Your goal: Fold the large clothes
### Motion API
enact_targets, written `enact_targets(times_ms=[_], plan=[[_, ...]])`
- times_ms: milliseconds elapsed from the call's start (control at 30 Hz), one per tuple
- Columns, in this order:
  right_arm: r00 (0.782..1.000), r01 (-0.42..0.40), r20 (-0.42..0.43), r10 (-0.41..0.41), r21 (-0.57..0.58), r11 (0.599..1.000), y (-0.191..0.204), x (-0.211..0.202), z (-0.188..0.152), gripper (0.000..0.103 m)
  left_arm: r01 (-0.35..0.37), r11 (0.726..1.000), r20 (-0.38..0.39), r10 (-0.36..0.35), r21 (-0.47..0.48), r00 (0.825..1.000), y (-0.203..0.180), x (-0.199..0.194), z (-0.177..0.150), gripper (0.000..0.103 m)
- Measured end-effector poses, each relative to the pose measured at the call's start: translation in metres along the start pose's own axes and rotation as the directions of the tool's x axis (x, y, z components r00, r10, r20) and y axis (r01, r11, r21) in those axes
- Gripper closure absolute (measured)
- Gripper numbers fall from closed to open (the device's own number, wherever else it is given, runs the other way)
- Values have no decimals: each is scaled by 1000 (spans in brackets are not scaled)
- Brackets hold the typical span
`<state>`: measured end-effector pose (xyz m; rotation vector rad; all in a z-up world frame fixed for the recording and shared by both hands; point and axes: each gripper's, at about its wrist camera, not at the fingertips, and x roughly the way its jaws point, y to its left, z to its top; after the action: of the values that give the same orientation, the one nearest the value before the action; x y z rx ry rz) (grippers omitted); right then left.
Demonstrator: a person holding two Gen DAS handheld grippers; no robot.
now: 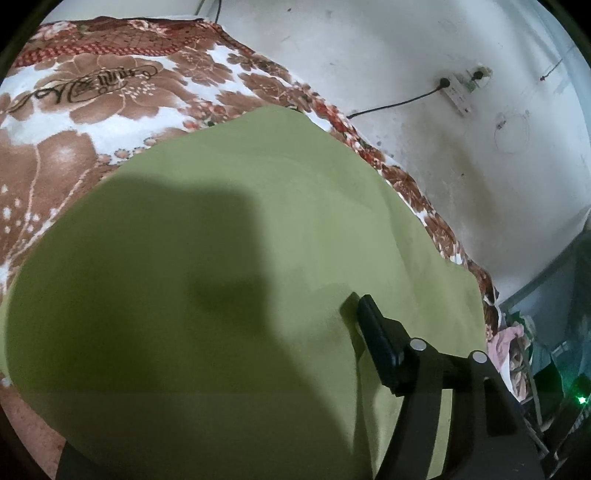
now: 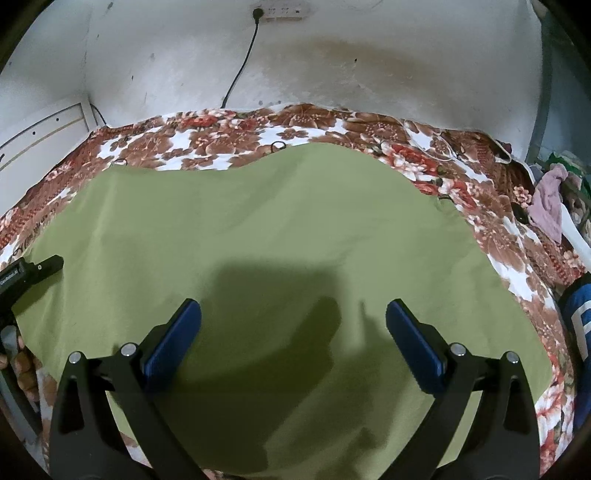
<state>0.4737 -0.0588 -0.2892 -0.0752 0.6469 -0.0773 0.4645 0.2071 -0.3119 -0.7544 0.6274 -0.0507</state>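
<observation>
A large plain green cloth [image 2: 280,221] lies spread flat over a floral brown, red and white blanket [image 2: 229,136] on a bed. It also fills the left wrist view [image 1: 236,236]. My right gripper [image 2: 293,317] is open and empty, its blue-padded fingers [image 2: 173,339] wide apart just above the cloth's near part. My left gripper shows in the right wrist view [image 2: 48,266] at the cloth's left edge. In its own view only one black finger [image 1: 376,332] shows over the cloth; the other is hidden.
A stained white wall [image 2: 332,66] with a power strip [image 2: 280,9] and black cable stands behind the bed. A pile of clothes [image 2: 550,199] lies at the far right. A blue and white thing [image 2: 580,325] sits at the right edge.
</observation>
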Motion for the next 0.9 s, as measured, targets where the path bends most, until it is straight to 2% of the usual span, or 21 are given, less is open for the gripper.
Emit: enact_targets(times_ms=[100,533,633,767,900], plan=[[1000,3,-5,-3,-5,1000,2,3,2,5,-1,1000,3,1,-3,1000,1,0,-1,42],[1000,-12,-4,12,-13,1000,2,8,4,5,19,1000,0,-19,-17,1000,7,0,0,44],[1000,-3,-11,3,-11,1000,2,10,6,5,15,1000,5,-15,-23,1000,8,-1,0,53],[1000,-5,-26,4,-8,1000,2,15,5,5,13,1000,20,-13,-17,1000,8,-4,2,77],[998,-15,-67,16,10,1000,1,29,-5,5,12,1000,28,-11,-10,1000,5,-7,3,86]])
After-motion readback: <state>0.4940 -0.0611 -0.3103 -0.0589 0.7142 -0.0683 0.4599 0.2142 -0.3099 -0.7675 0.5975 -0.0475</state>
